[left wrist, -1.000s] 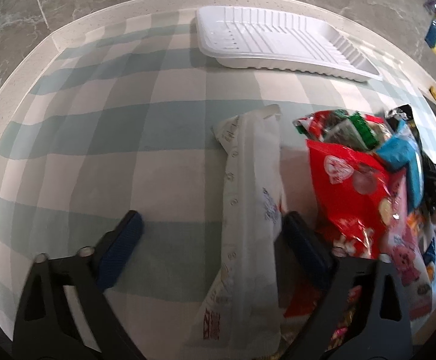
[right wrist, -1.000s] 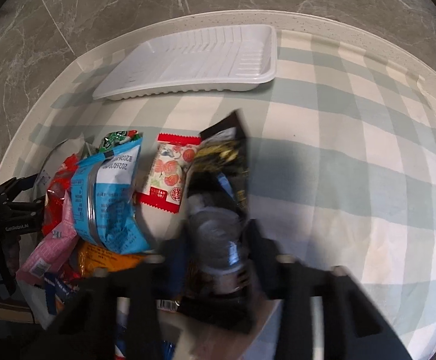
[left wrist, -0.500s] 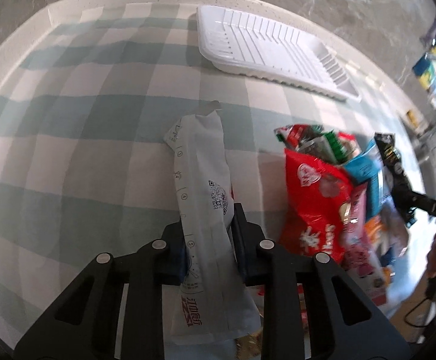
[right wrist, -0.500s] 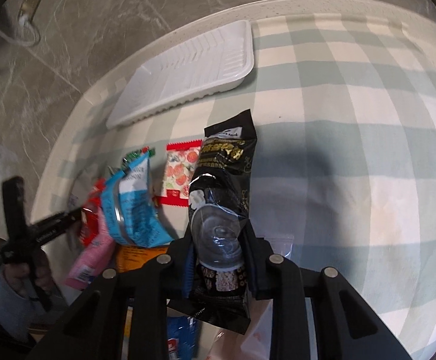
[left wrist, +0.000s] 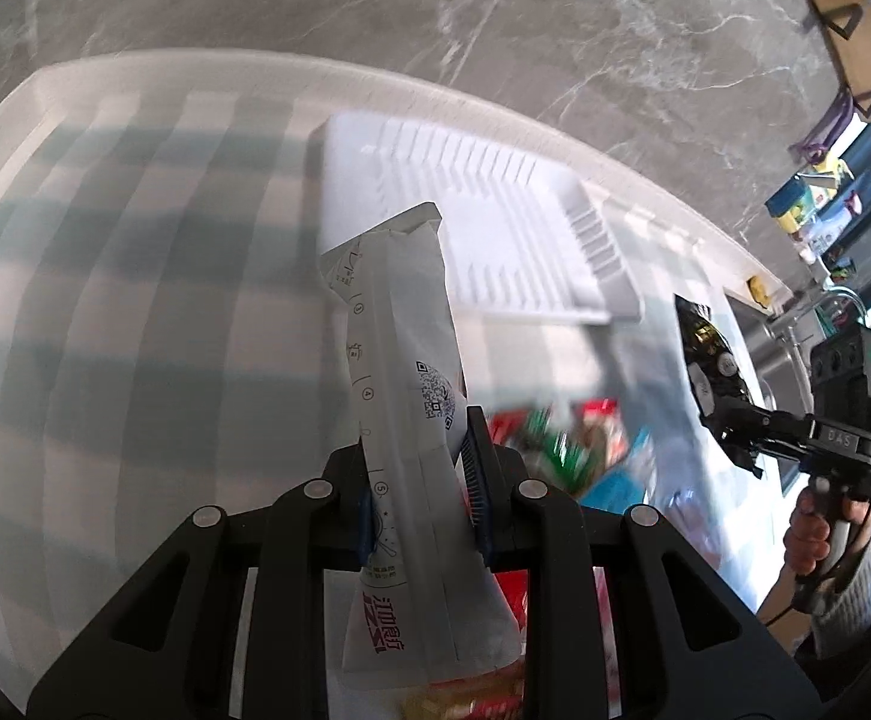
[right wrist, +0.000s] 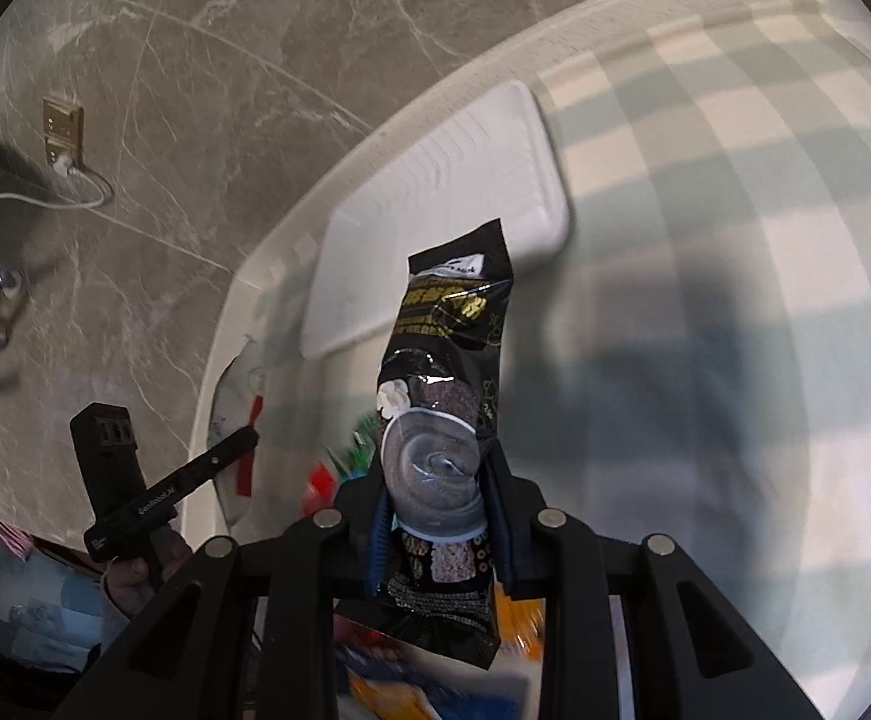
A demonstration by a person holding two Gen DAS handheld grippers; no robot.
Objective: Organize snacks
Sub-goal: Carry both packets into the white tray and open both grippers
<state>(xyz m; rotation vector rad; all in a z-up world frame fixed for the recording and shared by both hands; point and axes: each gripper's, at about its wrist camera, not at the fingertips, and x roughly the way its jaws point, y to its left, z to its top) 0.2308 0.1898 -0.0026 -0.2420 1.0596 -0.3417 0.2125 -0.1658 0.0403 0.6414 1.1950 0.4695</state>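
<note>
Gripping a white packet [left wrist: 402, 420], the left tool [left wrist: 417, 480] was clamped shut on it; the right tool [right wrist: 438, 510] pinched a black packet [right wrist: 447, 396]. Both seemed mid-carry (clear of the desk [left wrist: 105, 300]), and next each likely needed lowering into the white tray [left wrist: 495, 228] before letting go.

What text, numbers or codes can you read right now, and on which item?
"DAS": right hand-held gripper body.
"DexRobot.AI", roughly: left hand-held gripper arm.
Circled "4" and "5", plus a QR code: white packet; its red Chinese print is unclear to me.
Gold Chinese characters: black packet, too blurred.
White tray: no text.
</note>
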